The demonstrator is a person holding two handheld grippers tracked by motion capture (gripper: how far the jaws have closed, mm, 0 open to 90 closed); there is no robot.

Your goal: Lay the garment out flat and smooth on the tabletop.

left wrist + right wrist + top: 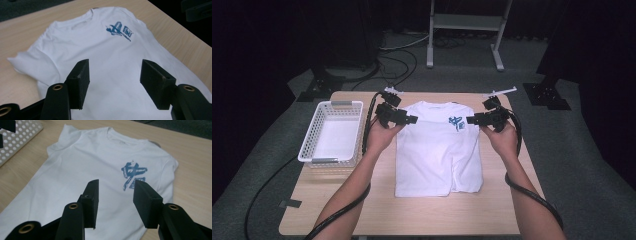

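I see the white T-shirt (438, 150) lying flat, front up, in the middle of the wooden table (412, 215), its blue chest print (456, 123) toward the far right; my left gripper (411, 120) hangs over the shirt's left shoulder, jaws spread wide and holding nothing; my right gripper (470, 120) hangs over the right shoulder, jaws likewise apart and empty; a white perforated basket (312, 150) sits left of the shirt.

White t-shirt (437, 150) lies flat, front up, on the table, collar at the far end, sleeves folded in. Blue brush-style print (456, 123) on the chest. It lies between the left gripper (412, 119) and right gripper (470, 120), below both sets of spread jaws, print nearer the right one.
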